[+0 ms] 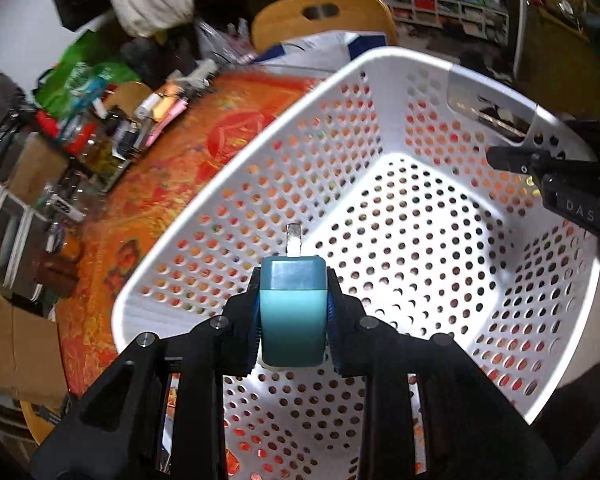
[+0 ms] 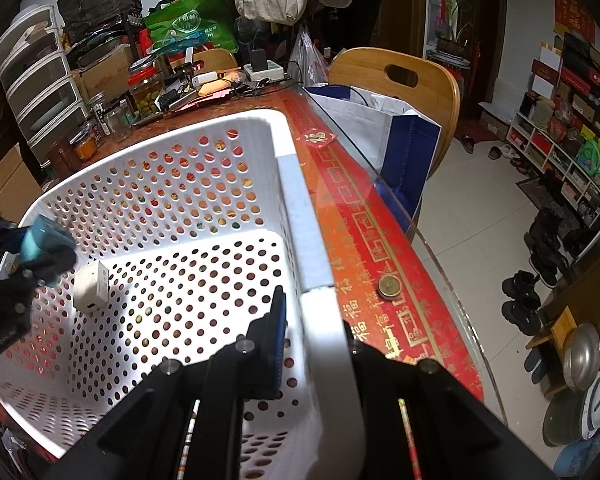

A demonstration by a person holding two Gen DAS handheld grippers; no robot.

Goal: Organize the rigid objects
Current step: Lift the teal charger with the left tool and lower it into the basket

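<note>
Table: red patterned cloth [image 2: 380, 236] under glass
Seating: wooden chair [image 2: 404, 76]
Floor: pale tiles [image 2: 472, 216]
Storage: white cubby shelf [image 2: 556, 152], plastic drawers [image 2: 36, 76]

The white perforated plastic basket [image 2: 204, 184] sits on the red patterned tablecloth [image 2: 380, 240]. The right gripper [image 2: 312, 320] is clamped on the basket's near right rim, one finger inside the wall, one outside. At the basket's left edge, the left gripper [image 2: 40, 248] holds a teal rectangular block [image 2: 40, 240] above the floor. A small white box [image 2: 91, 286] lies inside, just beside it. A round brass coin [image 2: 389, 286] rests right of the basket.
</note>
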